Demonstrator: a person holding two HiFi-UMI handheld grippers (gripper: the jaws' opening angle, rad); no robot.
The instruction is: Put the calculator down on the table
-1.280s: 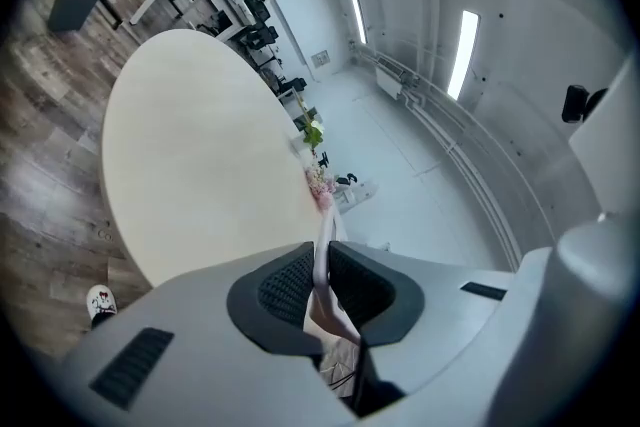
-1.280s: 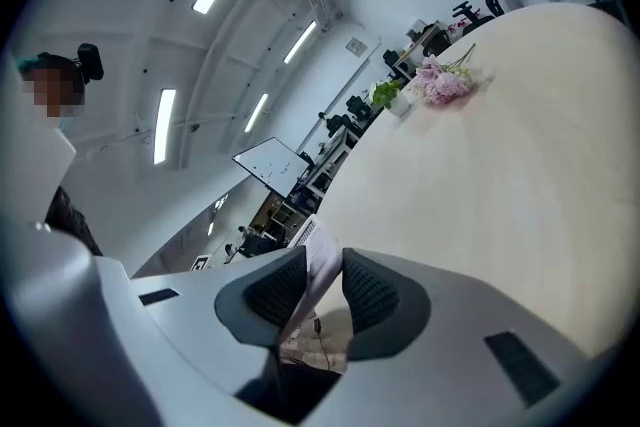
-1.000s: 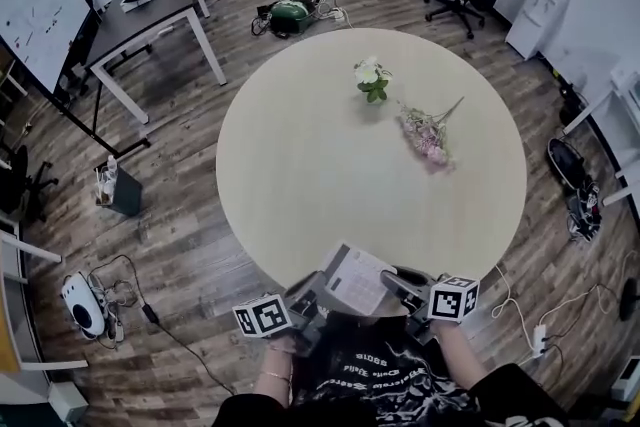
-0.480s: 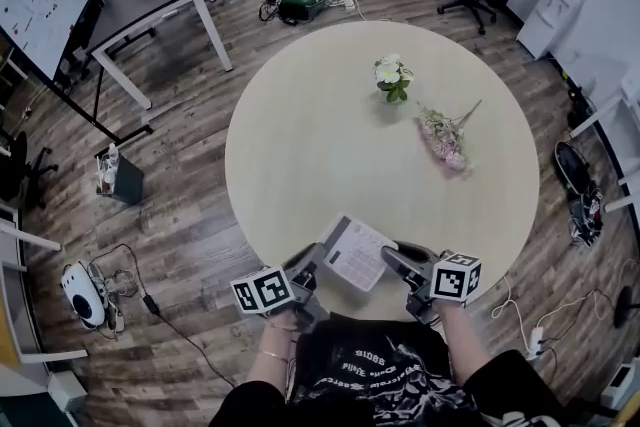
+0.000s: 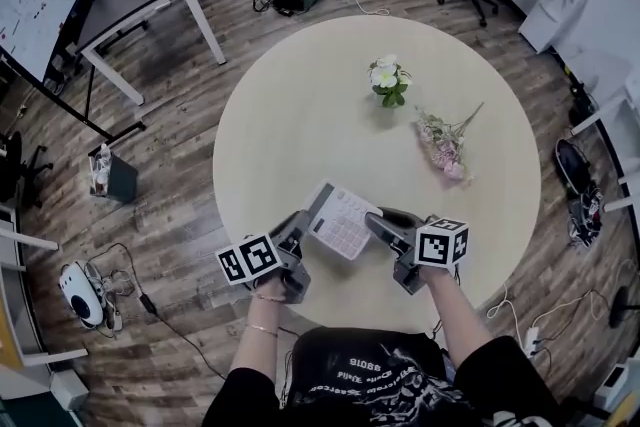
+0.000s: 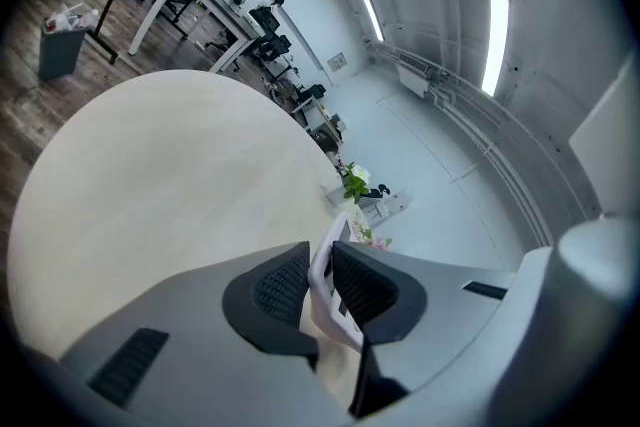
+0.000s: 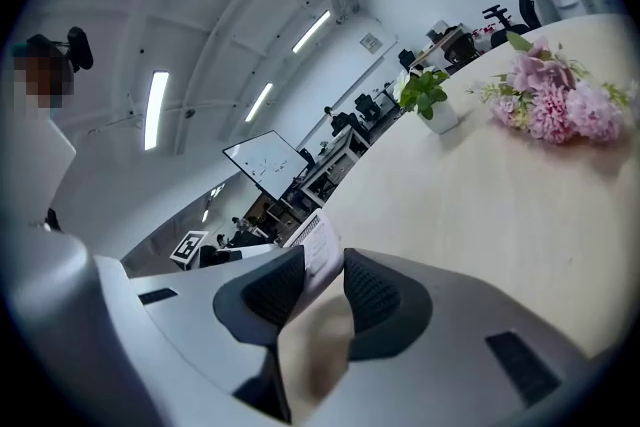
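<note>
Beyond the calculator point(image 5: 342, 221), round table point(image 5: 300, 135), potted flower point(image 5: 387, 80), pink bouquet point(image 5: 445, 147)

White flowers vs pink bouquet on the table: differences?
White flowers stand upright in a small pot; pink bouquet lies flat, no pot. White flowers are a compact clump; pink bouquet is longer, stems trailing out. Both rest on the round table, apart from each other.

Wood floor point(image 5: 180, 215), desk point(image 5: 130, 0), perhaps whiteboard point(image 5: 30, 5)
</note>
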